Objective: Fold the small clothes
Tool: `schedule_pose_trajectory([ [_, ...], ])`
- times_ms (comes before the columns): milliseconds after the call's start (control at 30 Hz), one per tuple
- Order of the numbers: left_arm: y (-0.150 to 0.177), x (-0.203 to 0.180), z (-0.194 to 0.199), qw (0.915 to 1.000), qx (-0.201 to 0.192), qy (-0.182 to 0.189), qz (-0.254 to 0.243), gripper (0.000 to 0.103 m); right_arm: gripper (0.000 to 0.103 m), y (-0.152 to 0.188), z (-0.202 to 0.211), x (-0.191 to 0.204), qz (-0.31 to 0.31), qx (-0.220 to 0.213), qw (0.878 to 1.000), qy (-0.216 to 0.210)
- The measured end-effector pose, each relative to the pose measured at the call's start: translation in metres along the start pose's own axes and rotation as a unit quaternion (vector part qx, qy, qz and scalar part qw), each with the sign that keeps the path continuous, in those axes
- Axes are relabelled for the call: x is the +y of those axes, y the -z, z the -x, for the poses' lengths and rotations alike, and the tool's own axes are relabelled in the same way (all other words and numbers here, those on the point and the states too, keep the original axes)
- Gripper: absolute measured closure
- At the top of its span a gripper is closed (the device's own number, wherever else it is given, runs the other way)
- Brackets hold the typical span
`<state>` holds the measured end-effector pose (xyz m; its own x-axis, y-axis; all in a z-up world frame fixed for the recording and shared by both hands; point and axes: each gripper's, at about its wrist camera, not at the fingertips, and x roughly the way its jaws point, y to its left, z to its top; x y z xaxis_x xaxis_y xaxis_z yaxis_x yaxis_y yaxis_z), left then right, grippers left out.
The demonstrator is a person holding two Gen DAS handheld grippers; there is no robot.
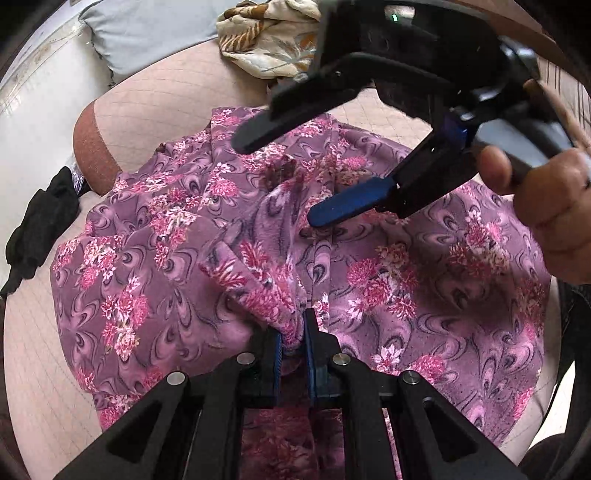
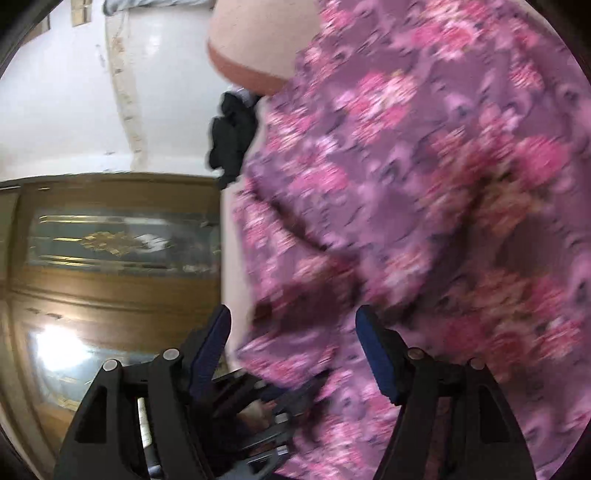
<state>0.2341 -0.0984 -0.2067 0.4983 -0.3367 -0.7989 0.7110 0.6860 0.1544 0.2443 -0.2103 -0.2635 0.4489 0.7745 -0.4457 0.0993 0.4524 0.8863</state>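
Note:
A purple garment [image 1: 147, 258] with pink flowers lies rumpled over a pale pink bed [image 1: 155, 103]. At the bottom of the left wrist view my left gripper [image 1: 293, 332] is shut on a raised fold of this cloth near its middle. My right gripper [image 1: 277, 181], held by a hand [image 1: 546, 206], hovers just above the garment further back, its jaws wide apart with nothing pressed between them. In the right wrist view the right gripper [image 2: 291, 325] is open, and the blurred purple garment [image 2: 406, 184] fills the space ahead of it.
A black cloth [image 1: 40, 229] lies at the bed's left edge, also visible as the black cloth [image 2: 231, 144]. A cream leaf-print cloth [image 1: 269, 40] and a grey-blue pillow [image 1: 147, 33] sit at the back. A wooden cabinet [image 2: 110, 288] with glass stands beside the bed.

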Motion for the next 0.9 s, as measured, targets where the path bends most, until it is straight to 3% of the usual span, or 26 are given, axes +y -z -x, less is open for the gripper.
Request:
schedule_pose_trajectory([
  [67,-0.001,-0.005,0.002,0.9999,-0.004,-0.003,-0.013,0.093,0.036,0.008,-0.009,0.012,0.028,0.005,0.996,0.084],
  [133,-0.002,-0.015,0.011,0.9995,-0.006,-0.012,-0.03,0.093,0.082,0.009,-0.015,0.022,0.05,0.01,0.994,0.095],
  [167,-0.003,-0.018,0.016,0.9993,-0.012,-0.016,-0.031,0.093,0.094,0.009,-0.011,0.031,0.055,0.004,0.993,0.105],
  [267,-0.022,-0.021,0.056,0.9985,-0.053,0.007,0.01,0.089,0.095,0.021,0.022,0.062,0.084,-0.035,0.989,0.115],
  [300,-0.026,-0.022,0.07,0.997,-0.069,0.022,0.028,0.071,0.095,0.026,0.034,0.067,0.089,-0.047,0.989,0.111],
  [333,-0.027,-0.025,0.088,0.9924,-0.099,0.052,0.051,0.044,0.095,0.037,0.053,0.072,0.099,-0.071,0.988,0.098],
  [400,-0.022,-0.032,0.103,0.9846,-0.134,0.093,0.064,0.014,0.095,0.052,0.072,0.066,0.103,-0.097,0.983,0.117],
  [433,-0.016,-0.039,0.101,0.9828,-0.132,0.115,0.059,0.01,0.095,0.057,0.076,0.057,0.102,-0.104,0.98,0.132],
  [500,-0.011,-0.043,0.084,0.9853,-0.09,0.138,0.045,0.011,0.095,0.065,0.074,0.028,0.086,-0.11,0.967,0.213],
  [533,-0.011,-0.039,0.079,0.9868,-0.08,0.13,0.054,0.014,0.095,0.067,0.072,0.013,0.064,-0.105,0.961,0.246],
  [633,-0.014,-0.006,0.08,0.9819,-0.085,0.124,0.115,0.015,0.096,0.077,0.081,0.023,0.077,-0.121,0.962,0.23],
  [700,-0.014,0.025,0.088,0.9689,-0.101,0.143,0.175,0.014,0.096,0.093,0.095,0.048,0.112,-0.146,0.953,0.242],
  [767,-0.01,0.058,0.087,0.957,-0.101,0.138,0.234,0.014,0.095,0.103,0.1,0.045,0.114,-0.153,0.943,0.274],
  [833,-0.004,0.091,0.076,0.9443,-0.087,0.128,0.291,0.014,0.09,0.1,0.083,0.026,0.11,-0.119,0.927,0.339],
  [900,0.004,0.116,0.076,0.9363,-0.077,0.1,0.328,0.014,0.09,0.096,0.077,0.008,0.078,-0.094,0.925,0.359],
])
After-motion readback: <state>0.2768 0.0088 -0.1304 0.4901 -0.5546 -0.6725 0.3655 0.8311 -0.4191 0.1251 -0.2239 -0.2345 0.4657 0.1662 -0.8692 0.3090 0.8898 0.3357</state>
